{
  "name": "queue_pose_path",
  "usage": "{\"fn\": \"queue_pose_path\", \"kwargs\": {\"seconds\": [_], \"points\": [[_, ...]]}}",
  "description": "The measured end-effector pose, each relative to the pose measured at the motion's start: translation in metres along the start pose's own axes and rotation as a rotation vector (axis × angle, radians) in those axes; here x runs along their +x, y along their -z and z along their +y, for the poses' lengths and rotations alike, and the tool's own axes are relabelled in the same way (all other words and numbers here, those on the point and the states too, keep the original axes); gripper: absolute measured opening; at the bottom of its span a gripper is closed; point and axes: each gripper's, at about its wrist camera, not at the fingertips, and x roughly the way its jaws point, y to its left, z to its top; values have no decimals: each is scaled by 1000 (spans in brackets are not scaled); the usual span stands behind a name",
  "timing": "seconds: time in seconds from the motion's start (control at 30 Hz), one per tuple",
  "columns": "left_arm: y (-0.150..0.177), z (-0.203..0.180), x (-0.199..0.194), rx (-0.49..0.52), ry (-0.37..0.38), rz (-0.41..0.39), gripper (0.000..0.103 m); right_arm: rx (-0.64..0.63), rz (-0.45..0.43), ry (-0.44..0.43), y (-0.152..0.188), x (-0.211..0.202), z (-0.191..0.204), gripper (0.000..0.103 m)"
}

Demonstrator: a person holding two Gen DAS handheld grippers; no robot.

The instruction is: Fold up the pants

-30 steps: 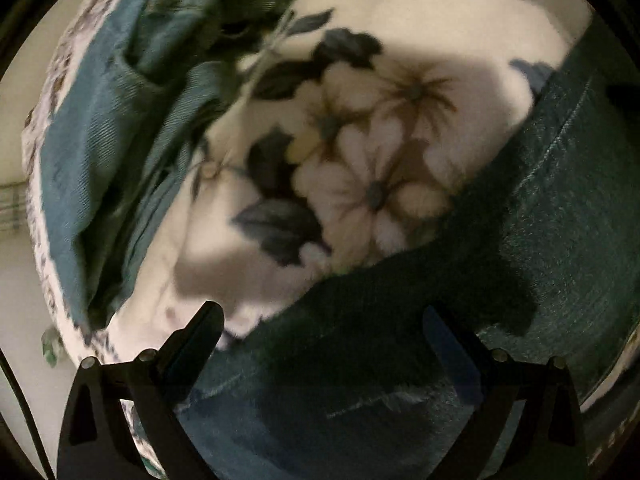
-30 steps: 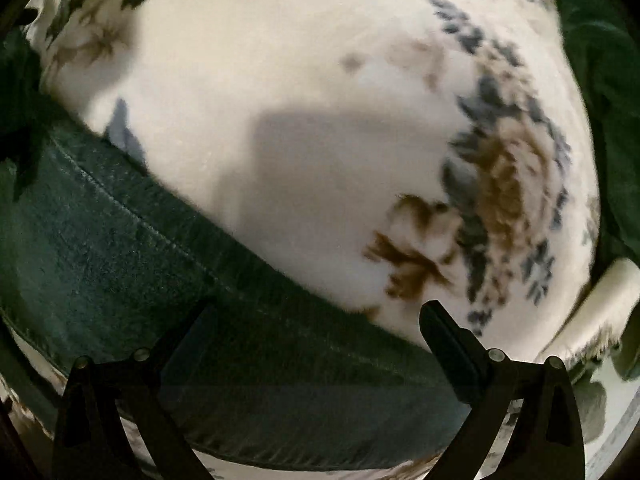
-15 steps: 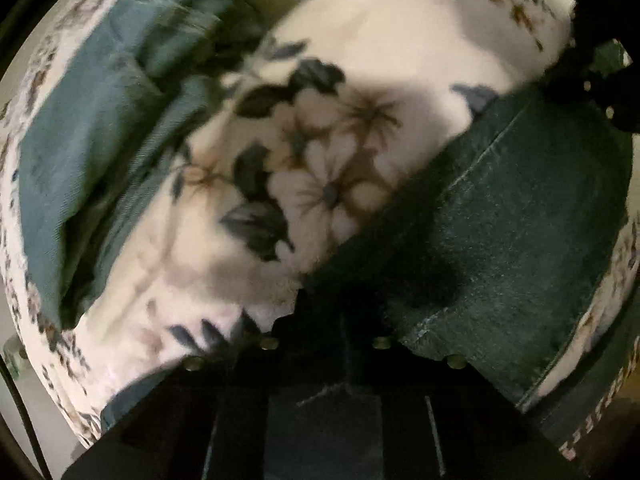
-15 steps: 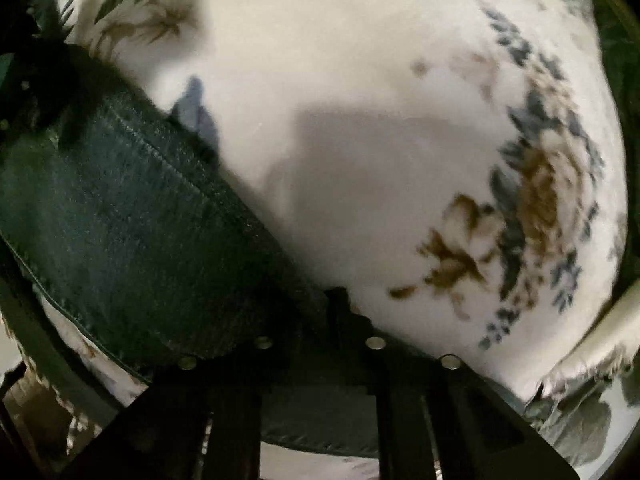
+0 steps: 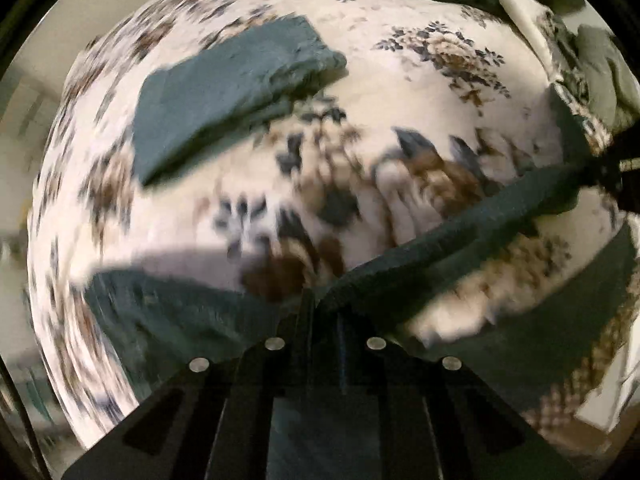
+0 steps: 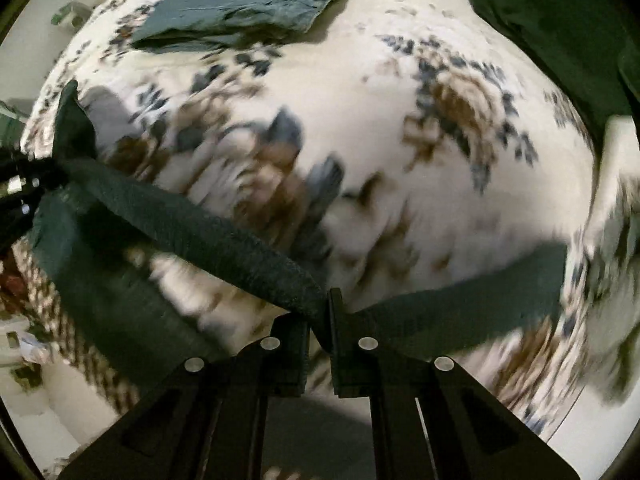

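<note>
Dark green pants hang stretched between my two grippers above a floral bedspread. My left gripper is shut on one end of the pants' edge. My right gripper is shut on the other end of the pants. The taut edge runs from each gripper to the other one, which shows at the right edge of the left wrist view and at the left edge of the right wrist view. The rest of the fabric sags below. Both views are blurred.
A folded teal-blue garment lies on the far part of the bedspread; it also shows in the right wrist view. Dark green bedding and a white pillow lie at the right. The floor shows past the bed's edge.
Both grippers closed on the pants' edge and lifted it off the bed. The views pulled back and up, so the folded teal-blue garment now lies farther away.
</note>
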Motion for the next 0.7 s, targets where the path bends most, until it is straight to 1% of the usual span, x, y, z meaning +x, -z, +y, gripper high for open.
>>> {"fn": "queue_pose_path", "kwargs": {"seconds": [0.07, 0.13, 0.2, 0.27, 0.33, 0.43, 0.47, 0.5, 0.53, 0.57, 0.6, 0.63, 0.67, 0.7], "points": [[35, -10, -9, -75, 0, 17, 7, 19, 7, -9, 40, 0, 25, 9], [70, -24, -9, -141, -18, 40, 7, 3, 34, -2, 76, 4, 46, 9], [99, -38, 2, -180, -23, 90, 7, -8, 68, 14, 107, 19, 63, 9], [128, -45, 29, -239, -22, 154, 7, -23, 118, 12, 139, 46, 82, 9], [148, -44, 59, -305, -14, 198, 7, -39, 142, 20, 153, 69, 92, 9], [160, -45, 94, -345, -21, 226, 8, -65, 176, 44, 160, 96, 104, 9], [160, -45, 98, -347, -24, 224, 10, -58, 190, 46, 159, 101, 105, 9], [158, -46, 100, -347, -33, 221, 10, -36, 210, 32, 158, 105, 104, 13], [156, -46, 97, -348, -41, 229, 10, -21, 233, 18, 157, 106, 103, 13], [154, -48, 93, -344, -45, 233, 12, -15, 242, 6, 156, 104, 102, 18], [151, -49, 84, -341, -49, 229, 15, 14, 253, -47, 154, 97, 99, 36], [149, -49, 71, -354, -55, 215, 26, 44, 254, -92, 152, 90, 95, 47], [148, -47, 59, -374, -48, 199, 36, 98, 245, -167, 150, 76, 89, 67], [148, -46, 49, -390, -42, 189, 43, 142, 229, -216, 148, 63, 83, 76]]}}
